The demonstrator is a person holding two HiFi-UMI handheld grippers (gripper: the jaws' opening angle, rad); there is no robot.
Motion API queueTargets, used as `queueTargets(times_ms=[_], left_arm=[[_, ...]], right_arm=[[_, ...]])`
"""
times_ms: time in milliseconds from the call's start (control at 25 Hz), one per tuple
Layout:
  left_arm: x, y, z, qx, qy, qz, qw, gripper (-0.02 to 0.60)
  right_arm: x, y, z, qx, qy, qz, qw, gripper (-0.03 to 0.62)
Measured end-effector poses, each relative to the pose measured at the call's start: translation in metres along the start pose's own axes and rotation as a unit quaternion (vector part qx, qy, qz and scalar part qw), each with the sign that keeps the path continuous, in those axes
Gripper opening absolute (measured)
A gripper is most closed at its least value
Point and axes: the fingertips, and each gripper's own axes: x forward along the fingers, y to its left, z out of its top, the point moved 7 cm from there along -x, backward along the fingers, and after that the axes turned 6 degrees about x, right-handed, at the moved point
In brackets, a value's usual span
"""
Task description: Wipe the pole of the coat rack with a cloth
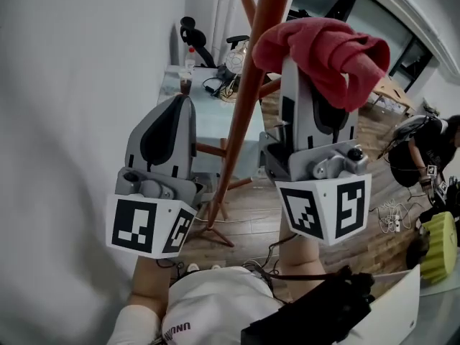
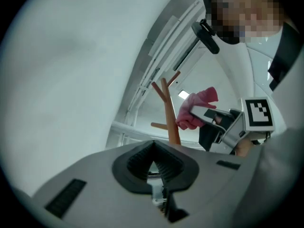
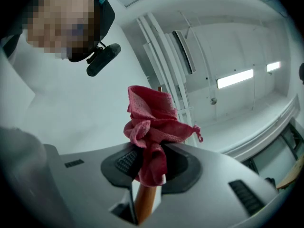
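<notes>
One wiping stroke seems in hand: the right gripper has its fingers clamped on the cloth at the pole, the left gripper has its fingers together and empty, and next the cloth must slide along the pole.

The pole runs off the top edge in the head view, so its top is lost. The cloth swallows the right gripper's jaw tips. In the right gripper view it covers the pole too, bar a short stub below the jaws. The left gripper blocks part of the feet. The clutter on the far table is too small to tell. A person is cut by the right edge.
</notes>
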Motion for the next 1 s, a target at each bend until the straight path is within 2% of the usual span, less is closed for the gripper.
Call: queueTargets(times_ms=[120, 320, 600, 1000], left_arm=[[0.017, 0.000, 0.014, 0.000, -0.016, -0.021, 0.9996, 0.014], [0.036, 0.000, 0.016, -0.003, -0.018, -0.046, 0.9988, 0.014], [0.038, 0.005, 0.008, -0.008, -0.008, -0.058, 0.9982, 0.014], [0.034, 0.011, -0.002, 0.003, 0.003, -0.068, 0.9977, 0.014]], right_arm=[[0.013, 0.001, 0.015, -0.022, -0.018, 0.001, 1.000, 0.110], [0.034, -0.001, 0.022, -0.049, -0.021, -0.005, 0.999, 0.110], [0.053, 0.000, 0.021, -0.084, -0.007, -0.001, 0.996, 0.110], [0.054, 0.002, 0.012, -0.086, 0.006, 0.000, 0.996, 0.110]])
